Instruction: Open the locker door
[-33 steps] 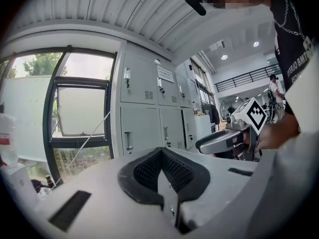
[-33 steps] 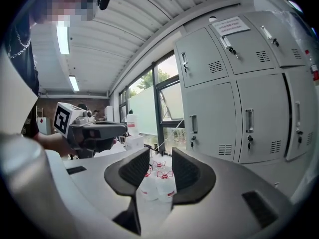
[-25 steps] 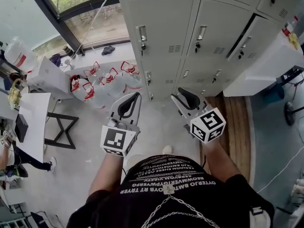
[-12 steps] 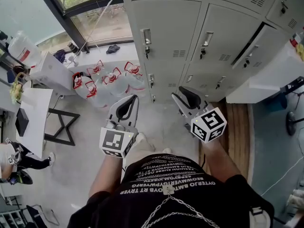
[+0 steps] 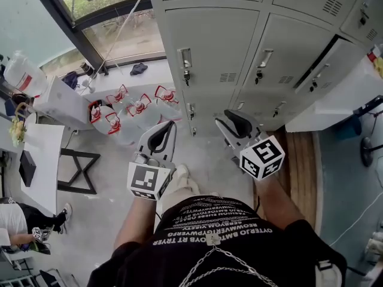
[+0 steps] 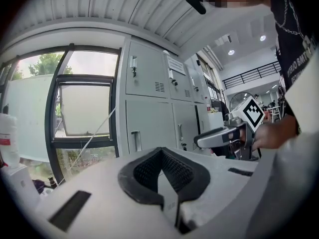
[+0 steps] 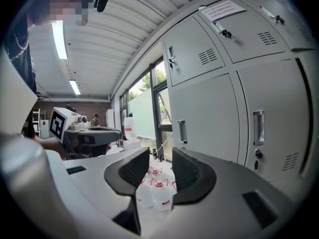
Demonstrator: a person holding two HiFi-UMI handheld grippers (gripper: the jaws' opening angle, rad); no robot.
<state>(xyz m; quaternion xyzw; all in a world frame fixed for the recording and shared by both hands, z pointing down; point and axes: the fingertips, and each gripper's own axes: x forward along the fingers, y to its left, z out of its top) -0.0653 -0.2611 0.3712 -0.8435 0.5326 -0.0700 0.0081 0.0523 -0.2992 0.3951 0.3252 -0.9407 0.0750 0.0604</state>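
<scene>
A bank of grey lockers (image 5: 209, 40) stands ahead, each door with a recessed handle (image 5: 185, 57) and a key lock below it. Both grippers hang in front of it at waist height, apart from every door. My left gripper (image 5: 169, 124) has its black pads (image 6: 149, 171) meeting at the tips, with nothing between them. My right gripper (image 5: 232, 119) stands open; through its gap (image 7: 160, 156) I see only water bottles on the floor. In the right gripper view the nearest locker door (image 7: 209, 118) and its handle (image 7: 182, 131) lie to the right. In the left gripper view the lockers (image 6: 149, 128) are ahead.
Several large water bottles (image 5: 134, 109) with red caps stand on the floor left of the lockers, under a window. A white table (image 5: 42, 154) and a white box (image 5: 63, 100) are at the left. A white counter (image 5: 341, 94) and a wooden strip (image 5: 299, 154) lie at the right.
The person has stepped toward the lockers; a shoe now shows below the left gripper and the lockers sit lower in the head view. Both grippers keep their pose and jaw state.
</scene>
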